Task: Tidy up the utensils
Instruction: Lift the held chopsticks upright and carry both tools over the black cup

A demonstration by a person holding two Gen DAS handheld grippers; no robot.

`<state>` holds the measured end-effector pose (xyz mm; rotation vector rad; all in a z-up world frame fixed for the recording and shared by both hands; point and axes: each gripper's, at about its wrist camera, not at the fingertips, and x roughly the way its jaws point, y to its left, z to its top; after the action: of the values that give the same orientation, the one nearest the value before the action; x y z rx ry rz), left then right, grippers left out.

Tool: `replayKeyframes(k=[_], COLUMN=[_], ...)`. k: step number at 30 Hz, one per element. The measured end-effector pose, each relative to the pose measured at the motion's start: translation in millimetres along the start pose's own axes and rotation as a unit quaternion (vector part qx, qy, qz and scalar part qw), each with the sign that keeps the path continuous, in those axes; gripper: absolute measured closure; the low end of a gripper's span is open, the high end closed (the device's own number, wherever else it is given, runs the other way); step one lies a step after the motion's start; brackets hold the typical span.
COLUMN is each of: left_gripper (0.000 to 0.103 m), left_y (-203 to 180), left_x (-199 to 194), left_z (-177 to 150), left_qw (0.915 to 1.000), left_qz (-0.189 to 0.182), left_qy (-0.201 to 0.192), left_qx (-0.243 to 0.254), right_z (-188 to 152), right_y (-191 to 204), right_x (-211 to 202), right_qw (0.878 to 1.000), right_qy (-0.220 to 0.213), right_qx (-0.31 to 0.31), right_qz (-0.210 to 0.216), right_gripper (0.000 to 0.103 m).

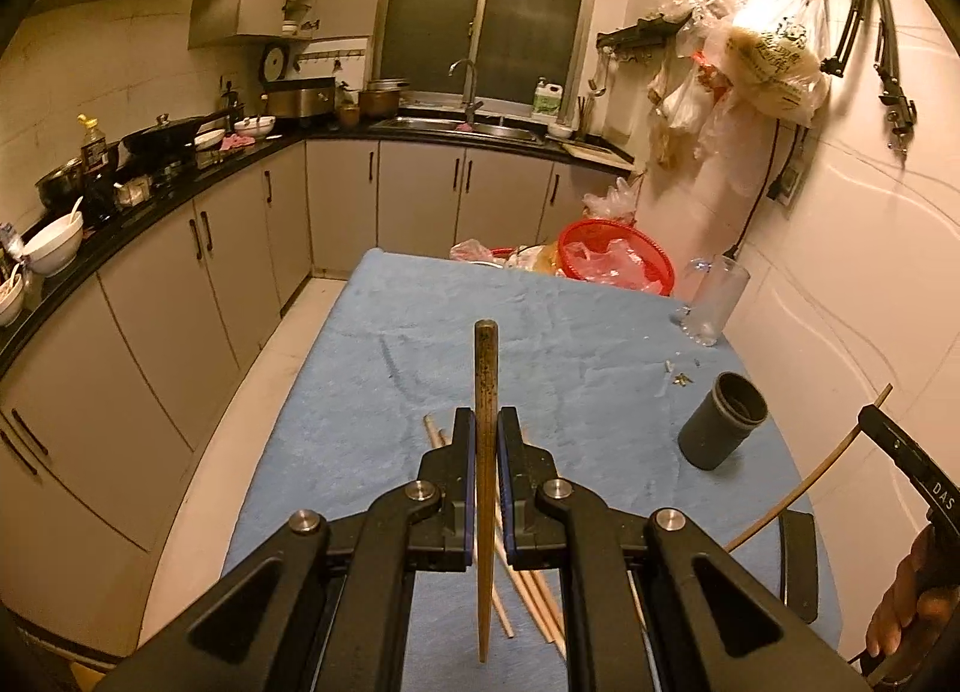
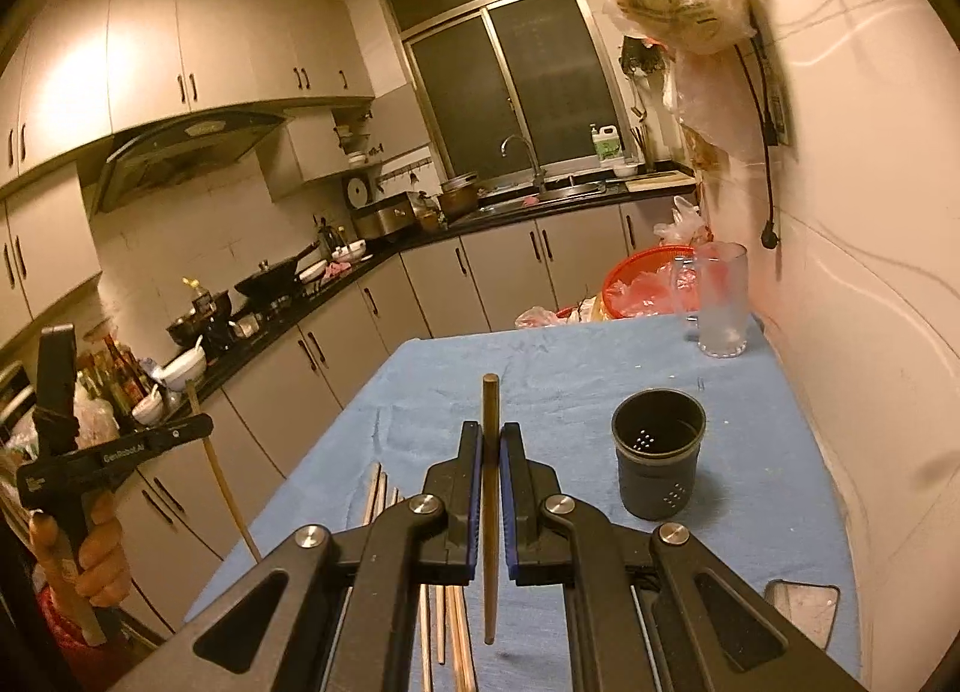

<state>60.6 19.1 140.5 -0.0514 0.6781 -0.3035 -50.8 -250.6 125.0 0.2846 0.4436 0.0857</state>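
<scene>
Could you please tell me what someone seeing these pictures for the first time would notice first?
Each tool is shut on one chopstick: the left tool holds a dark one, the right tool another. Below lie loose chopsticks on the blue cloth, with a dark holder cup standing to the right.

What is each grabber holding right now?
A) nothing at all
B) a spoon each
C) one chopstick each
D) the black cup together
C: the left gripper is clamped on one chopstick and the right gripper on another chopstick, while more loose chopsticks lie on the blue cloth and the black cup stands apart, untouched.
</scene>
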Motion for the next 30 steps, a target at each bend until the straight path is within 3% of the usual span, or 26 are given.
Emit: replayKeyframes(k=[8, 19, 30], left_gripper=[0.096, 0.096, 0.096], left_y=[-36.8, -125.9, -197.8], left_x=[-0.2, 8.2, 42.6], left_z=[22.1, 75.9, 117.4], left_qw=[0.9989, 0.9917, 0.9856], left_qz=[-0.037, -0.108, -0.147], left_qy=[-0.002, -0.024, -0.055], left_qx=[0.027, 0.065, 0.063], right_z=[20.9, 61.4, 105.8], right_y=[-21.7, -60.1, -102.3], right_x=[-22.6, -50.7, -34.9], right_qw=[0.999, 0.996, 0.991], right_qy=[-0.038, -0.085, -0.112], right_qx=[0.014, 0.032, 0.050], right_qz=[-0.002, -0.026, -0.061], right_gripper=[0.097, 0.097, 0.097])
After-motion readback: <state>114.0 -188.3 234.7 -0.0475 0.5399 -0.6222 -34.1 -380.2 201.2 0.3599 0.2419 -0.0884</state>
